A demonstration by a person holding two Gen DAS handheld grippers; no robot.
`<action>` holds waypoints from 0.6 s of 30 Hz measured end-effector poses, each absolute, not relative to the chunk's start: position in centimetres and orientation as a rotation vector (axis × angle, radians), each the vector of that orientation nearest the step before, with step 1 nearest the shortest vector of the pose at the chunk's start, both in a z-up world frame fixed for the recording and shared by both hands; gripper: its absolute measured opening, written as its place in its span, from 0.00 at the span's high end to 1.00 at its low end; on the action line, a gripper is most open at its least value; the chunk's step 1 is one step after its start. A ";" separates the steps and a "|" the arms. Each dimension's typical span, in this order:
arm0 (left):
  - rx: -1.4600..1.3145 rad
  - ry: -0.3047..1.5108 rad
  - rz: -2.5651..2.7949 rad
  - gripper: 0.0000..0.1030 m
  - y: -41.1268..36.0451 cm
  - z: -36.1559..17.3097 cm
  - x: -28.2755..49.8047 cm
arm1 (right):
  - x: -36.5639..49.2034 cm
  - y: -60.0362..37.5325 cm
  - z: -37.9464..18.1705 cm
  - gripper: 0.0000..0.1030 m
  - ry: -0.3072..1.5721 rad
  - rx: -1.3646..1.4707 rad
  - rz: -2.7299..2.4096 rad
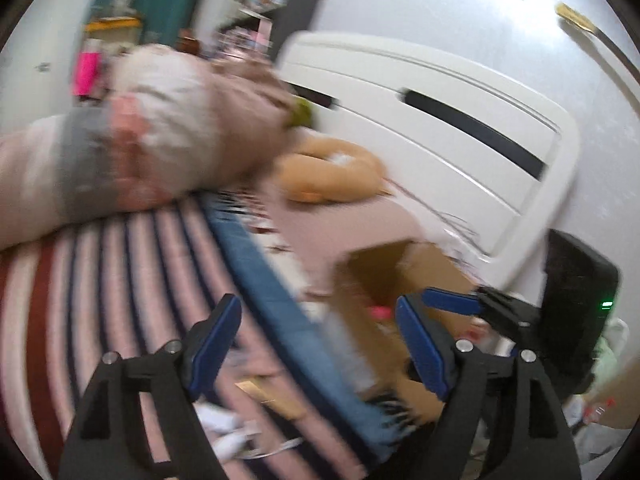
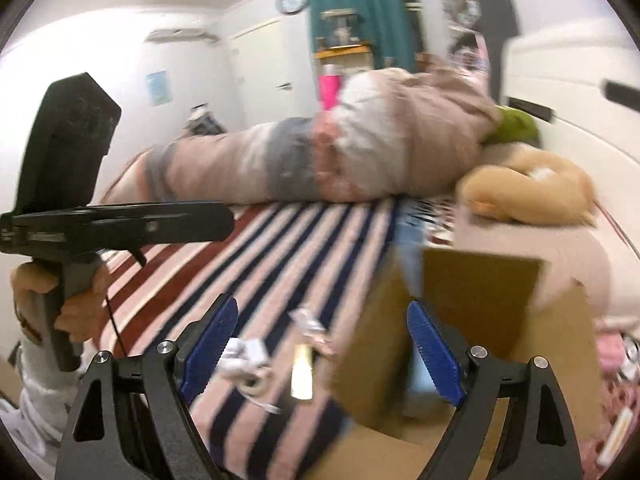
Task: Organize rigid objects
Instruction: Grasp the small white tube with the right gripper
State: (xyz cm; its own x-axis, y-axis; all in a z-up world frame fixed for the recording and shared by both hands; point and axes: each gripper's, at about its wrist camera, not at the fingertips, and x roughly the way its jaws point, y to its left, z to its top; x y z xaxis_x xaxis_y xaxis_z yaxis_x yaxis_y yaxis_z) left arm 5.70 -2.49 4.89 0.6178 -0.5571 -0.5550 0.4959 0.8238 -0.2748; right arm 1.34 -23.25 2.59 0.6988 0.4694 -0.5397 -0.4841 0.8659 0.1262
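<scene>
From the left wrist view, the left hand-held gripper (image 1: 318, 344) stands wide, its blue pads apart with nothing between them. It hangs over a bed covered by a striped blanket (image 1: 120, 264) in pink, navy and red, with a blue cloth (image 1: 280, 280) running across it. Beyond the fingers sits an open cardboard box (image 1: 400, 276), something small and pink inside it. The right hand-held gripper (image 1: 452, 302) reaches in from the right, just over the box. A few small white items (image 1: 228, 432) lie on the blanket near the lower edge, too blurred to name. A person (image 1: 160, 132) lies across the bed, and a tan plush toy (image 1: 332, 172) rests by the white headboard (image 1: 460, 120).

From the right wrist view, the right hand-held gripper (image 2: 320, 340) is also wide and empty. The cardboard box (image 2: 480, 292) sits partly between and behind its fingers, on the bed. Small white objects (image 2: 248, 352) and one shiny narrow piece (image 2: 302, 372) lie on the striped blanket (image 2: 240, 248) just left of the box. At the left, a hand (image 2: 52, 300) grips the handle of the other device.
</scene>
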 end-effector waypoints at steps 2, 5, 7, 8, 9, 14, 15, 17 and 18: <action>-0.111 0.663 -0.531 0.25 0.5 4.1 5.3 | 1.7 -20.8 2.3 0.17 0.605 -0.033 0.593; -0.134 0.669 -0.443 0.25 4.5 2.1 4.7 | 2.9 -16.7 0.8 0.20 0.660 -0.036 0.661; -0.148 0.683 -0.397 0.25 6.7 0.2 4.3 | 3.7 -14.6 -1.0 0.28 0.715 -0.048 0.683; -0.156 0.692 -0.378 0.25 7.6 -0.8 4.3 | 4.2 -13.6 -2.3 0.33 0.756 -0.057 0.684; -0.166 0.705 -0.363 0.25 8.4 -1.8 4.3 | 4.8 -12.8 -3.6 0.35 0.793 -0.062 0.679; -0.216 0.773 -0.347 0.25 10.4 -6.4 4.3 | 6.1 -10.9 -9.1 0.51 0.961 -0.087 0.693; -0.224 0.785 -0.338 0.25 10.7 -7.1 4.3 | 5.9 -10.5 -10.5 0.51 0.998 -0.104 0.684; -0.240 0.801 -0.328 0.25 11.3 -8.2 4.3 | 5.6 -10.2 -12.1 0.51 1.046 -0.121 0.674; -0.245 0.806 -0.327 0.25 11.5 -8.4 4.2 | 5.5 -10.1 -12.9 0.51 1.070 -0.116 0.674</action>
